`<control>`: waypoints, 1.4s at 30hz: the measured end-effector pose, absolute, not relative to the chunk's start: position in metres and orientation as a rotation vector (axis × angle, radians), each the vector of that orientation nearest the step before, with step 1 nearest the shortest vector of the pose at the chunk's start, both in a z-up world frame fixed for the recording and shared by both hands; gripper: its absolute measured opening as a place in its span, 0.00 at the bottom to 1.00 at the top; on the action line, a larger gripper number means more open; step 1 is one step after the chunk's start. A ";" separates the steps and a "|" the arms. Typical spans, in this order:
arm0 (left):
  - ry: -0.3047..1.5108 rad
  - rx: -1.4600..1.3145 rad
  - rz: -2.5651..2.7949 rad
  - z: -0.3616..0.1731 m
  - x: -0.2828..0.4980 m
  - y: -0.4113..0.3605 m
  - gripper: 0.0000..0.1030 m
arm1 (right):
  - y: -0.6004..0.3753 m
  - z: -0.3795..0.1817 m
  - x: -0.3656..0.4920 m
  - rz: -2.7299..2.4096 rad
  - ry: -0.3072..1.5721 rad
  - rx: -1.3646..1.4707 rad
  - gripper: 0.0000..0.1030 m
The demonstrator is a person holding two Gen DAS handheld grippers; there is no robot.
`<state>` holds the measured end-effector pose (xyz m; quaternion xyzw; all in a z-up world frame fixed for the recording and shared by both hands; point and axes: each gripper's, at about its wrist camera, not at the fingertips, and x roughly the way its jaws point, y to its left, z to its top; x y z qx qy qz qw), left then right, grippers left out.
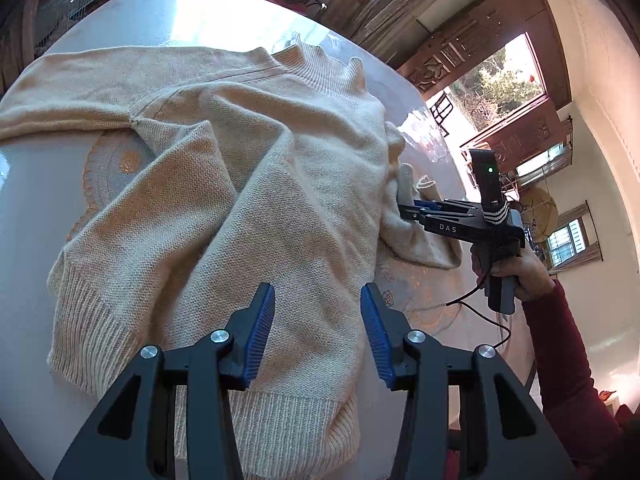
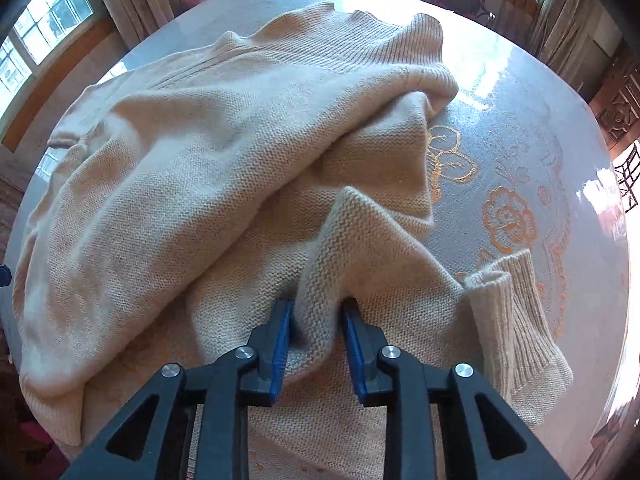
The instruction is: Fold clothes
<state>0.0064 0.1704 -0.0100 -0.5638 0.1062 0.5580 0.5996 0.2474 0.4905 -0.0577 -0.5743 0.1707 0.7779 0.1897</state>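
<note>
So, sweater (image 2: 200, 168): soft, floppy knit, we'd grab ribbed edges.
Right tongs (image 2: 316, 344): pinching a sleeve fold.
Left tongs (image 1: 318, 336): half open, empty.

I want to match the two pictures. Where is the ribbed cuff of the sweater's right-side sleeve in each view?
Left wrist view: the ribbed cuff is small, right of centre, standing up just beyond the right gripper.
Right wrist view: the cuff lies at lower right on the table, right of that gripper, which pinches a fold of the sleeve.
Shared landmark: the sweater's ribbed collar.
</note>
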 end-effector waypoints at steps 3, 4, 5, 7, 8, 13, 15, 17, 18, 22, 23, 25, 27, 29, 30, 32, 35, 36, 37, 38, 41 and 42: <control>0.240 -1.311 1.304 -0.009 0.003 0.167 0.46 | 0.490 -0.057 0.246 2.186 0.457 -1.635 0.26; 0.238 -1.310 1.307 -0.008 0.001 0.166 0.47 | 0.490 -0.057 0.244 2.174 0.454 -1.648 0.26; 0.237 -1.309 1.310 -0.008 0.000 0.164 0.47 | 0.491 -0.057 0.242 2.162 0.451 -1.660 0.26; 0.233 -1.310 1.315 -0.006 -0.001 0.162 0.47 | 0.489 -0.056 0.240 2.137 0.441 -1.657 0.26; 0.233 -1.311 1.316 -0.006 -0.002 0.161 0.47 | 0.488 -0.055 0.240 2.125 0.436 -1.655 0.27; 0.222 -1.330 1.337 -0.008 -0.006 0.156 0.47 | 0.495 -0.052 0.237 2.093 0.418 -1.626 0.09; 0.223 -1.339 1.343 -0.010 -0.006 0.154 0.47 | 0.496 -0.051 0.241 2.073 0.371 -1.625 0.06; 0.221 -1.343 1.349 -0.011 -0.007 0.153 0.47 | 0.501 -0.044 0.249 2.059 0.314 -1.618 0.06; 0.222 -1.344 1.350 -0.010 -0.006 0.153 0.47 | 0.505 -0.037 0.256 2.043 0.276 -1.607 0.06; 0.242 -1.330 1.350 -0.007 0.001 0.159 0.47 | 0.535 0.001 0.292 1.909 0.071 -1.551 0.06; 0.250 -1.326 1.347 -0.006 0.004 0.163 0.47 | 0.545 0.009 0.300 1.826 -0.043 -1.531 0.06; 0.264 -1.318 1.338 -0.003 0.010 0.172 0.47 | 0.568 0.025 0.314 1.689 -0.160 -1.483 0.07; 0.275 -1.310 1.324 0.000 0.017 0.184 0.47 | 0.594 0.046 0.330 1.677 -0.088 -1.412 0.17; 0.288 -1.299 1.309 0.004 0.023 0.197 0.47 | 0.614 0.070 0.349 1.913 0.341 -1.349 0.20; 0.294 -1.292 1.303 0.006 0.026 0.203 0.47 | 0.618 0.081 0.364 1.991 0.515 -1.276 0.20; 0.307 -1.280 1.294 0.009 0.033 0.214 0.47 | 0.621 0.096 0.384 2.041 0.679 -1.183 0.21; 0.329 -1.268 1.273 0.013 0.047 0.227 0.47 | 0.632 0.080 0.402 1.893 0.611 -1.242 0.21; 0.338 -1.263 1.263 0.014 0.052 0.230 0.47 | 0.639 0.068 0.411 1.848 0.631 -1.259 0.21; 0.347 -1.257 1.253 0.015 0.058 0.233 0.47 | 0.644 0.056 0.420 1.823 0.658 -1.280 0.21; 0.359 -1.254 1.244 0.015 0.063 0.236 0.47 | 0.646 0.041 0.452 1.801 0.711 -1.294 0.22; 0.396 -1.250 1.216 0.012 0.079 0.242 0.47 | 0.659 -0.003 0.491 1.764 1.048 -1.224 0.22; 0.407 -1.254 1.212 0.010 0.084 0.244 0.47 | 0.661 -0.013 0.502 1.767 1.093 -1.185 0.22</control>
